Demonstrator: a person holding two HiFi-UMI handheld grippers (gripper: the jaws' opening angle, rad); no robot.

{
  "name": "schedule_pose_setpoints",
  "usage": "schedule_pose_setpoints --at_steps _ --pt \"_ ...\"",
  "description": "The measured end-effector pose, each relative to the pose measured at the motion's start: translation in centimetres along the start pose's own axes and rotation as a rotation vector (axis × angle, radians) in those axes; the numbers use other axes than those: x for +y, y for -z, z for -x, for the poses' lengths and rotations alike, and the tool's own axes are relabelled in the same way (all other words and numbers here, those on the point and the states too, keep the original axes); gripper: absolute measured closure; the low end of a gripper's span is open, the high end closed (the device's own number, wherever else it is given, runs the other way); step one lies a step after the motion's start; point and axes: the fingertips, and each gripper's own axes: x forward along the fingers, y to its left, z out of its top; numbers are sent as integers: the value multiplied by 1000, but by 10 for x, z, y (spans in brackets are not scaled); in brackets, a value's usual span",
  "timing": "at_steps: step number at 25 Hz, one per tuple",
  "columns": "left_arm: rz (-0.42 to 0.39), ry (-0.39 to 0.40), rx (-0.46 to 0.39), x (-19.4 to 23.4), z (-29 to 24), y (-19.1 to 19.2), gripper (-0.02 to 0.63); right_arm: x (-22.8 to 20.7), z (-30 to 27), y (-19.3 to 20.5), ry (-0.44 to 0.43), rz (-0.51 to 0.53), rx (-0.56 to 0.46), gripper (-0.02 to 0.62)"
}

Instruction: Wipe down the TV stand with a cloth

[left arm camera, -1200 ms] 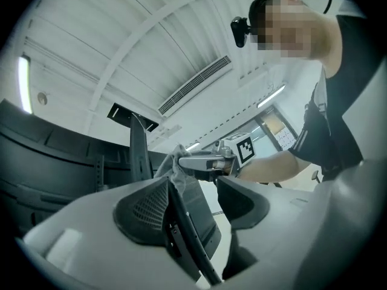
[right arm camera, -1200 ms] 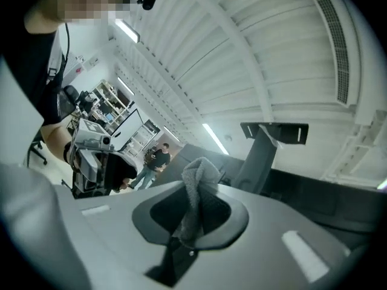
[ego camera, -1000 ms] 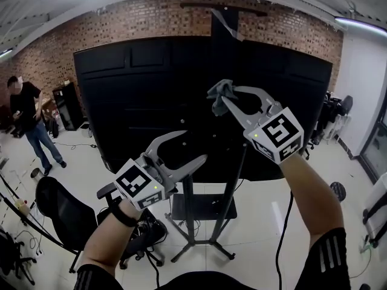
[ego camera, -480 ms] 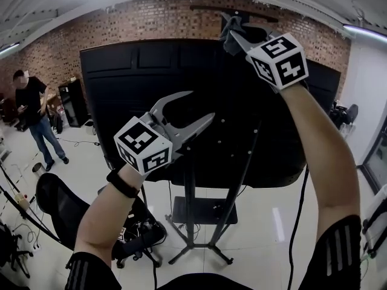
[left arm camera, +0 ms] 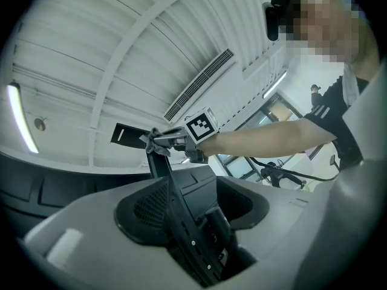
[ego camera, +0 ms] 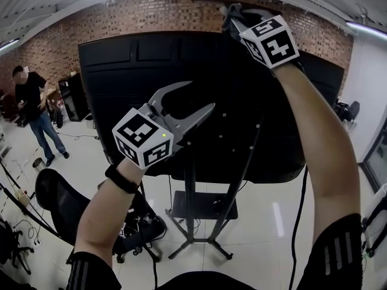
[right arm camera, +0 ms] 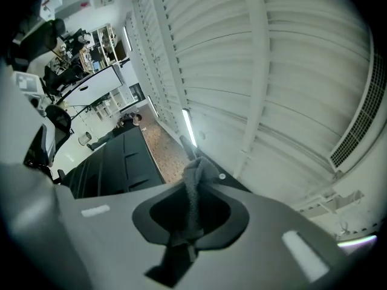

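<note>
Largely hidden: cloth [ego camera: 230,17] behind right tool [ego camera: 237,17].

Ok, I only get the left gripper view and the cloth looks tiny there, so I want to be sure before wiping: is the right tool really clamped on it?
Observer: Yes. The right gripper view shows the right tool shut on the grey cloth, a strip pinched between its jaws.
Operator: Anything by the stand's feet?
Observer: Head view shows a black office chair left of the TV stand legs.
Operator: Anyone nearby?
Observer: One person stands far off on the left, in front of the brick wall.
</note>
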Motion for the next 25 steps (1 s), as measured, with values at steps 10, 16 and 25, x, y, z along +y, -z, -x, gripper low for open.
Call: schedule_pose_setpoints --at_steps 10,16,25 --pt "70 12 10 -21 7 32 341 73 15 52 -62 4 50 558" --pt "105 19 28 -37 12 56 344 133 29 93 -120 37 114 558" --pt "168 17 65 -58 31 92 347 210 49 145 -170 123 190 558"
